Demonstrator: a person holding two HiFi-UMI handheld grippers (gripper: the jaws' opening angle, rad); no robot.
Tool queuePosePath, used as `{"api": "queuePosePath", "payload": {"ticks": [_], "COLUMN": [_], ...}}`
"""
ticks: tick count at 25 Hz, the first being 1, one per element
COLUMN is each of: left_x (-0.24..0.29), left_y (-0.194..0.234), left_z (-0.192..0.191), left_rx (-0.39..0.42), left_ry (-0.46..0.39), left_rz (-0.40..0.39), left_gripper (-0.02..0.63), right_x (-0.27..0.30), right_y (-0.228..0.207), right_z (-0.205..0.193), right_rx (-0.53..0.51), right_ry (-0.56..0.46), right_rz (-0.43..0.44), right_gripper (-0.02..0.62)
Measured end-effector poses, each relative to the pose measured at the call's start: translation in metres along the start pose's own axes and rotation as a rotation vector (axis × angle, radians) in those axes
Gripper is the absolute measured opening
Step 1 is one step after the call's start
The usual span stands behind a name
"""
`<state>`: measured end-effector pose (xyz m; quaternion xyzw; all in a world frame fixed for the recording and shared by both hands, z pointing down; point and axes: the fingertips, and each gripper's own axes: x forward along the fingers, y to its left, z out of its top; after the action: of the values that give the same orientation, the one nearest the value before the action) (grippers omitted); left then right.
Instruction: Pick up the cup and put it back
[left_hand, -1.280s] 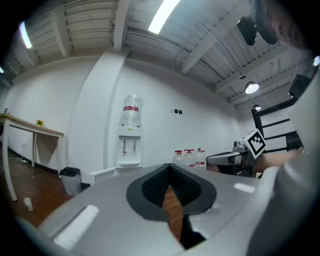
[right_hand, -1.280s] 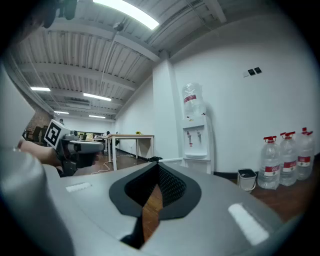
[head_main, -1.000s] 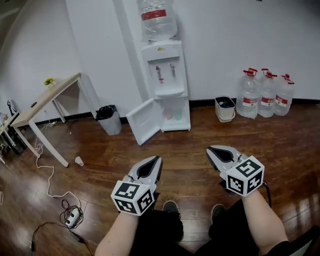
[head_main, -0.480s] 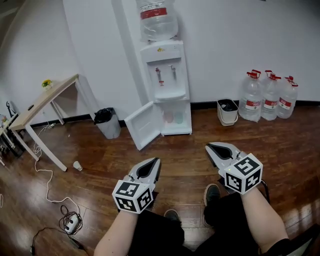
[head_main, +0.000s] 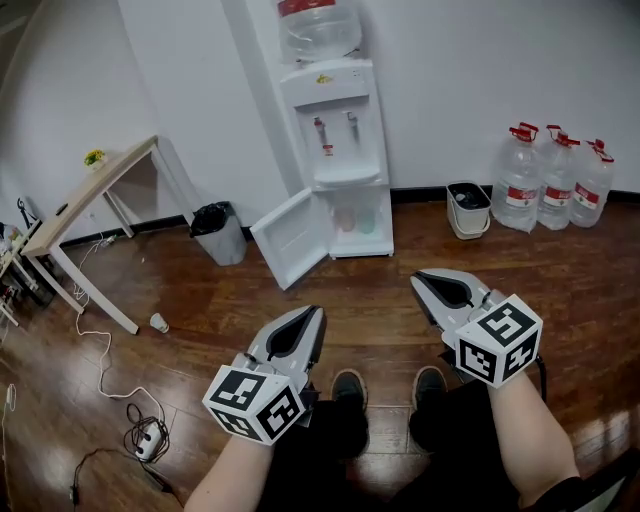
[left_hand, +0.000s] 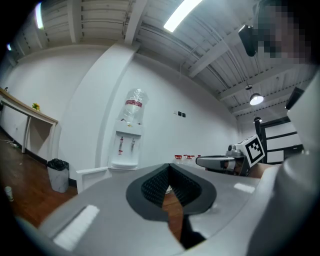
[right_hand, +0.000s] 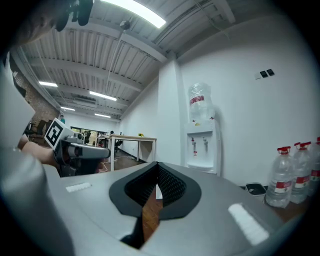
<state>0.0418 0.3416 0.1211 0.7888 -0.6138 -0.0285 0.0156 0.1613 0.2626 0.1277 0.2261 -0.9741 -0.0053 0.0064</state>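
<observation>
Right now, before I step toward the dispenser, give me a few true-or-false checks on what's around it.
The water dispenser has its lower cabinet door open: true.
The right gripper holds a cup: false; its jaws are shut on nothing.
A cup is on the floor near the table: true.
The water jugs stand left of the dispenser: false; they stand to its right.
</observation>
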Motion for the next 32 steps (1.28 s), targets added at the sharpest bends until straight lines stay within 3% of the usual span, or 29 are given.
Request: {"api": "queuePosePath", "payload": {"ticks": [5,21,24,26,29,32], "left_x": [0.009,0.039,0.047,0.052,0.059,0.070], "left_y": [0.009,0.086,0.098,0.100,0.102,0.107], "left_z": [-0.017,-0.022,-0.024,-0.019,-0.019,-0.025], "left_rx": [-0.028,0.074,0.050,0.037,0.081,0.117], "left_ry": [0.039,0.050,0.055,0.041,0.046,0.067], "left_rz": [0.002,0.016,0.010,-0.015,-0.043,-0.048], "left_gripper": [0.075,0.075,0.075,0.075,0.075,0.075], "right_x": [0.016,0.084,0.094,0.095,0.098,0.112], "right_y": [0.001,-0.021,-0.016,-0.016,-0.030,-0.050], "right_z": [0.004,-0.001,0.001,0.005,0.000,-0.012], "right_rx": [0.022,0.061,0.097,0.057,0.025,0.087], "right_ry": [-0.014,-0.010,-0.007,-0.004,-0.015,-0.012], "right_rz": [0.015,-0.041,-0.052,-0.065,-0.107,-0.114], "right_gripper": [0.002,0.002,0.002,0.002,0.002,0.002]}}
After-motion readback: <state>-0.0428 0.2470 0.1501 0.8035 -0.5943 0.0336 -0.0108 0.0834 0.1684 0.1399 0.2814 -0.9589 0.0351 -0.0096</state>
